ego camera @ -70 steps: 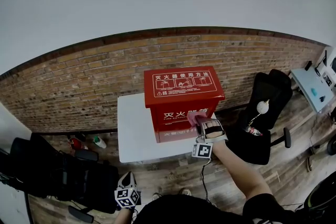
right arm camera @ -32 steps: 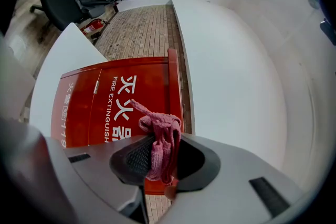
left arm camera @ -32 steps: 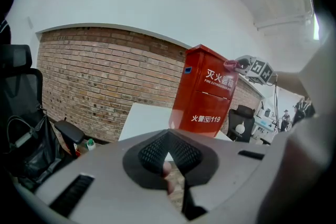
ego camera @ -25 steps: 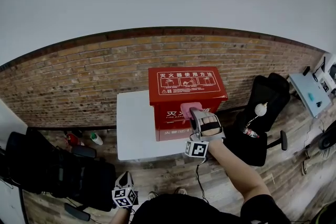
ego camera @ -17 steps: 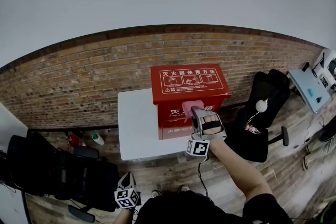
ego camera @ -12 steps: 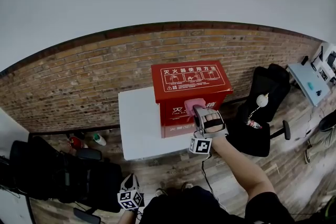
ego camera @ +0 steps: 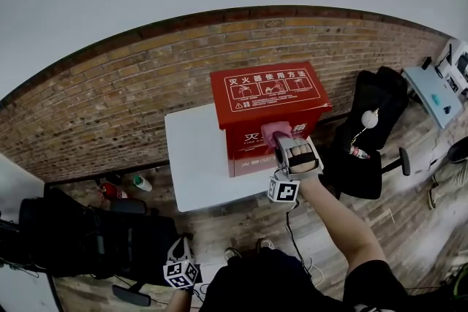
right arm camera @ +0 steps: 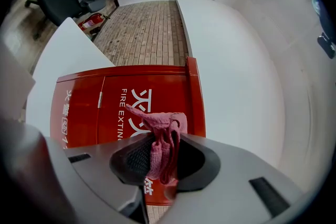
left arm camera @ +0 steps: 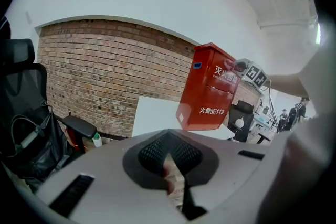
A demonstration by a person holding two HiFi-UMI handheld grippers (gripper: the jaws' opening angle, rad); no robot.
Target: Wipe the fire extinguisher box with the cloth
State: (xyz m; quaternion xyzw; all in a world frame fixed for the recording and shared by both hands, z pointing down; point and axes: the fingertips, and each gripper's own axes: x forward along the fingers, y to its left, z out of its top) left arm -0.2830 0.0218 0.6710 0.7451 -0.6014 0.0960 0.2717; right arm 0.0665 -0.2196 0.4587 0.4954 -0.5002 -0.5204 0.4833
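Observation:
The red fire extinguisher box (ego camera: 267, 93) stands on a white table (ego camera: 194, 168) against a brick wall. My right gripper (ego camera: 280, 143) is shut on a crumpled pink cloth (ego camera: 273, 131) and holds it against the upper front face of the box. In the right gripper view the pink cloth (right arm camera: 161, 141) bunches between the jaws of the right gripper (right arm camera: 157, 159), right before the box front (right arm camera: 121, 105) with its white lettering. My left gripper (ego camera: 178, 264) hangs low by my body, far from the box (left arm camera: 209, 89). Its jaws are together with nothing in them.
A black office chair (ego camera: 371, 124) stands right of the table and another black chair (ego camera: 95, 245) at the lower left. A small red extinguisher (ego camera: 108, 191) and a green-capped bottle (ego camera: 142, 183) stand on the floor by the brick wall (ego camera: 110, 106). A desk (ego camera: 435, 93) is at the far right.
The right gripper has kept the cloth pressed on the box front, shifting left to the middle and now up towards its top edge. The left gripper has stayed low.

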